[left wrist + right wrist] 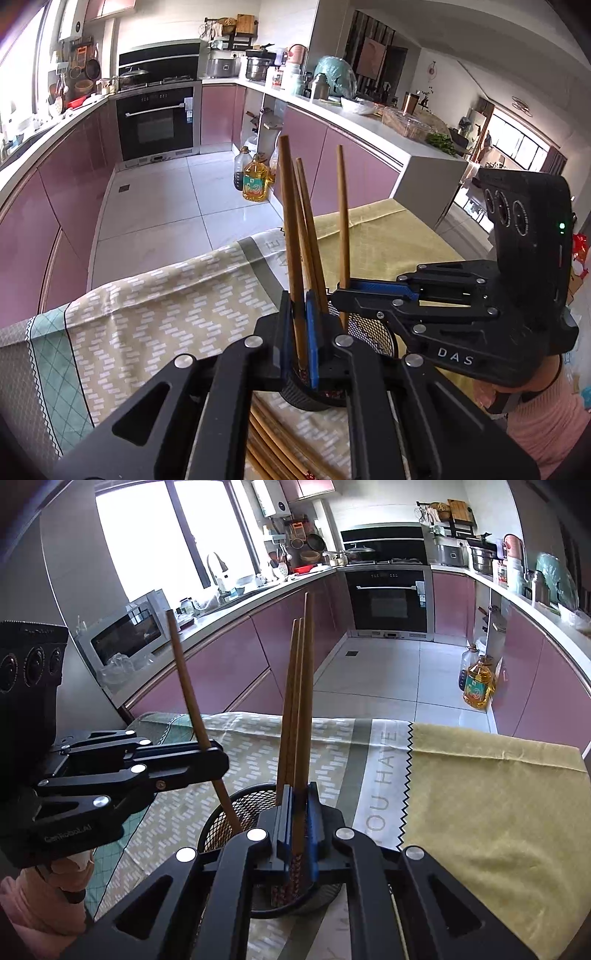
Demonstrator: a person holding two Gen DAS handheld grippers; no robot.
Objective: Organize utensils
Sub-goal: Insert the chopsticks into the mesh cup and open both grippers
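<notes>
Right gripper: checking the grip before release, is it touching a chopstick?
Touching. The left wrist view shows the right gripper closed on one chopstick, which passes between its fingertips.

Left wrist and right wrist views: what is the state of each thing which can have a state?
left gripper: jaws shut on single chopstick
right gripper: jaws shut on chopstick bundle
mesh holder: upright on the cloth, chopstick tips inside
spare chopsticks: lying flat
oven: door closed

Home kitchen: built-in oven, pink cabinets, perhaps a microwave.
</notes>
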